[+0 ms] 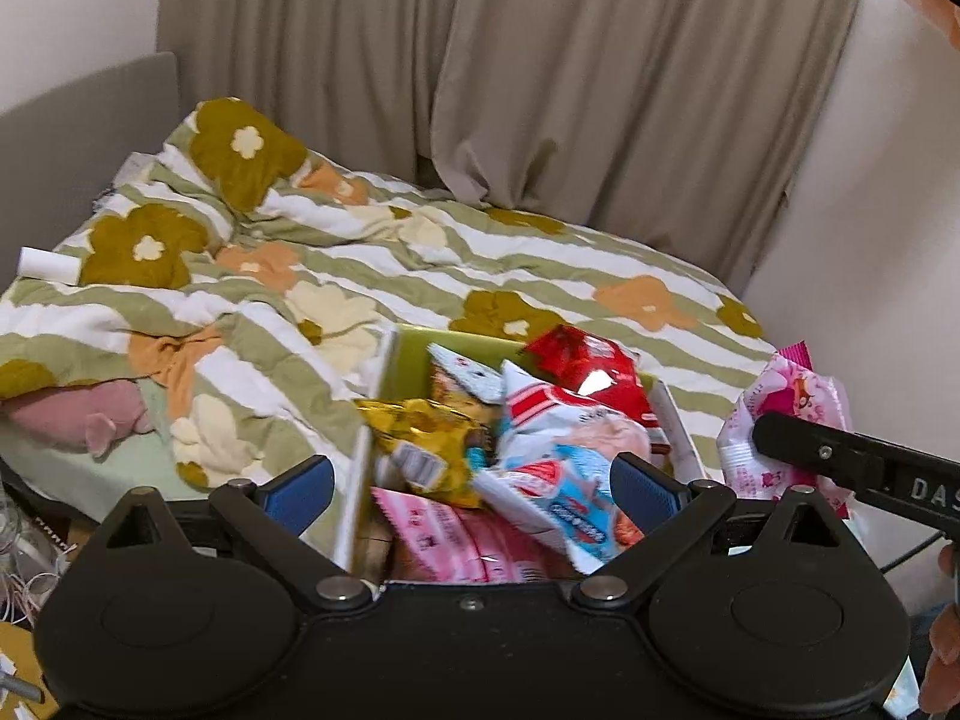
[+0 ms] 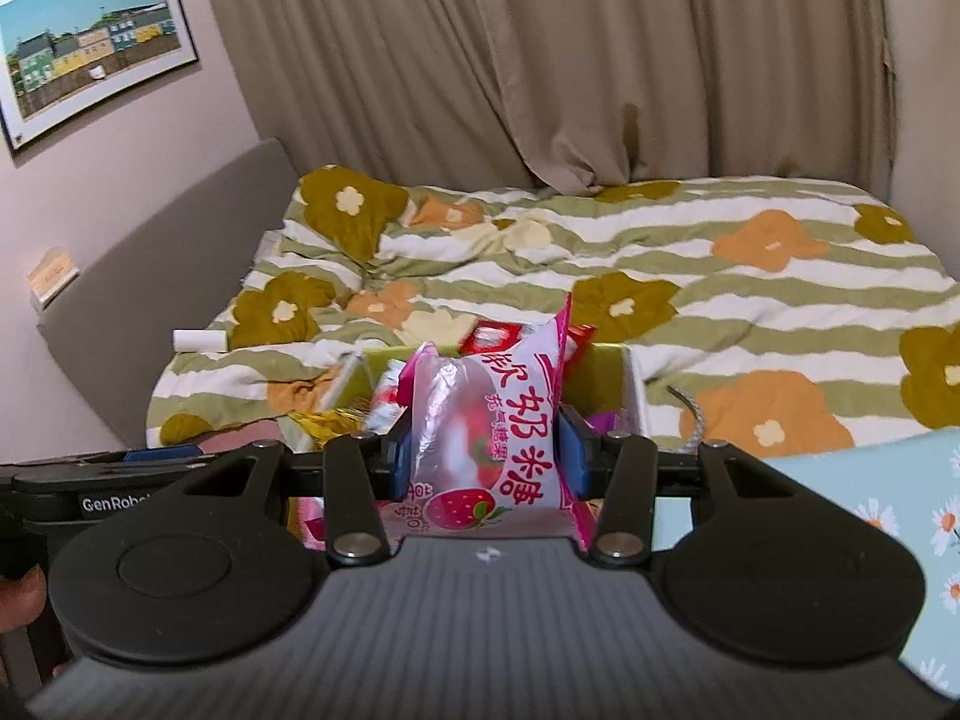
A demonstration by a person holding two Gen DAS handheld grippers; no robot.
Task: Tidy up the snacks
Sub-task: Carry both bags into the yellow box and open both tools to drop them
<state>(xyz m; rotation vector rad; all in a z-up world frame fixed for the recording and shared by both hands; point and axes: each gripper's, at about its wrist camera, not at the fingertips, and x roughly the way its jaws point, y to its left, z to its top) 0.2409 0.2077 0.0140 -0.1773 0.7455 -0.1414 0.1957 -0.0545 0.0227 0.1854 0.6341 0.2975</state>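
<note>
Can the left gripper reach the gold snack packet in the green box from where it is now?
Probably yes. The left gripper is open and empty above the green box, and the gold packet lies on top of the pile just ahead, uncovered.

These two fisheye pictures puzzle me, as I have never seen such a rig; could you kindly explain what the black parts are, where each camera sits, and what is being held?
There is no robot here: a person carries a two-finger gripper in each hand, and a camera on each looks forward along its fingers. The black shapes at the bottom are the grippers' own bodies.

The left wrist view shows the left gripper open, with nothing gripped, above a green box of snack packets standing on a flowered quilt. The top packets include a red one and a gold one.

The right wrist view shows the right gripper shut on a pink strawberry candy bag, in front of the same box. That bag also appears at the right edge of the left view.
</note>
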